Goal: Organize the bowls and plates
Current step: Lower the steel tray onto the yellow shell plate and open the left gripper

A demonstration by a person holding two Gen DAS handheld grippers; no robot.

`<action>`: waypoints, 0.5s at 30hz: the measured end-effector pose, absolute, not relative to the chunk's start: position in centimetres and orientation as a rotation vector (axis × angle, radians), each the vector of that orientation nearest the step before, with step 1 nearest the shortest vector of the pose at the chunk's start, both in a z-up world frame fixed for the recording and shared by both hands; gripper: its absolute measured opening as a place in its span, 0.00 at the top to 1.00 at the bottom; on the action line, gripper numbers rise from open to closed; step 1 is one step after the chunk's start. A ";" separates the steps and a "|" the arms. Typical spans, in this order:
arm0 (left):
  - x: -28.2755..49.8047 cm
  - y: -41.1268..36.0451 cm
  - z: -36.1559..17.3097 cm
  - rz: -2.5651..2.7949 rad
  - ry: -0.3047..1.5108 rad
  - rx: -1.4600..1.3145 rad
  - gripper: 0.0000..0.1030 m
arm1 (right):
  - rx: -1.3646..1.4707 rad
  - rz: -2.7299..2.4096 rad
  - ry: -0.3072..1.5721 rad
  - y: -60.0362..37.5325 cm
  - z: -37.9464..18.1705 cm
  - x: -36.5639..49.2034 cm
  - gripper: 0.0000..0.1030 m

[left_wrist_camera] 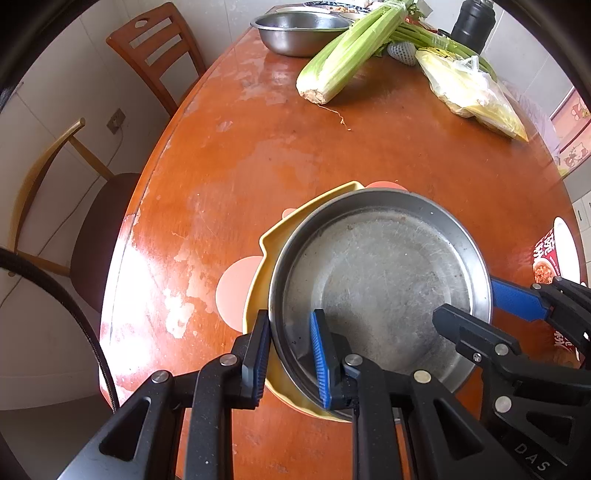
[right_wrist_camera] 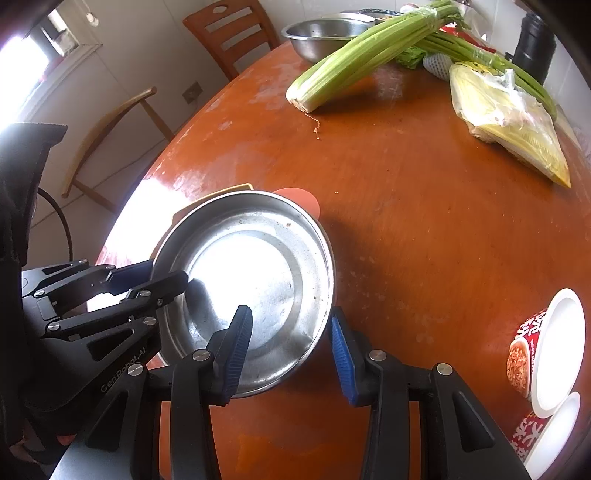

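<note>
The steel plate point(left_wrist_camera: 380, 280) lies nested on a yellow dish point(left_wrist_camera: 269, 240), which in turn rests on a pink mat point(left_wrist_camera: 232, 291) on the wooden table point(left_wrist_camera: 258, 155). The left gripper point(left_wrist_camera: 291, 350) is clenched on the plate's near rim, one pad outside the wall and one inside, so it is grasping the plate; whether the yellow dish's edge is caught in the same grip cannot be told. The right gripper point(right_wrist_camera: 291, 347) straddles the opposite side of the rim, one pad over the plate's inside and the other just outside it, with a gap showing at the outer pad, so it appears released, not pressing.

As a judgement, the stacking here looks partly done: plate, dish and mat already form one pile directly under both grippers. Still apart from it are a steel bowl point(left_wrist_camera: 299, 31) far ahead of the left gripper at the table's far edge, and two printed paper bowls point(right_wrist_camera: 543, 350) off to the right gripper's right side. Celery point(left_wrist_camera: 354, 51) and a bagged vegetable point(left_wrist_camera: 469, 92) lie ahead, between the pile and the steel bowl.
</note>
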State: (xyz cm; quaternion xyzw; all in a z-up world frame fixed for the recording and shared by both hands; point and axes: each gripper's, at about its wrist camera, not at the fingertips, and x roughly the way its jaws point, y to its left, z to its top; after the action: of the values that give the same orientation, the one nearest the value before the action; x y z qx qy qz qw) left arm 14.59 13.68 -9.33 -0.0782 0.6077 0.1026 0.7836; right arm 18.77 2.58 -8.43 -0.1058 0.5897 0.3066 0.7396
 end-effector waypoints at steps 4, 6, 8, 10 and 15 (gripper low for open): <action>14.5 13.6 -9.2 0.226 1.308 -0.165 0.79 | -0.246 0.669 1.289 2.7 -8.4 18.7 0.57; 14.4 13.6 -9.2 0.228 1.308 -0.168 0.79 | -0.249 0.671 1.285 2.8 -8.4 18.6 0.57; 14.3 13.7 -9.1 0.225 1.309 -0.179 0.79 | -0.251 0.675 1.278 2.8 -8.3 18.5 0.57; 14.2 13.9 -9.0 0.221 1.311 -0.205 0.78 | -0.256 0.672 1.272 2.8 -8.1 18.5 0.57; 13.9 13.9 -8.4 0.230 1.293 -0.198 0.78 | -0.262 0.675 1.261 2.7 -7.8 18.3 0.57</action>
State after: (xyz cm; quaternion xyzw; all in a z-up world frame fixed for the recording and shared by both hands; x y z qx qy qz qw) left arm 13.85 13.95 -8.41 -0.0919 0.6000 0.1069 0.7875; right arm 18.32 2.73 -7.78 -0.1200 0.5762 0.3087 0.7472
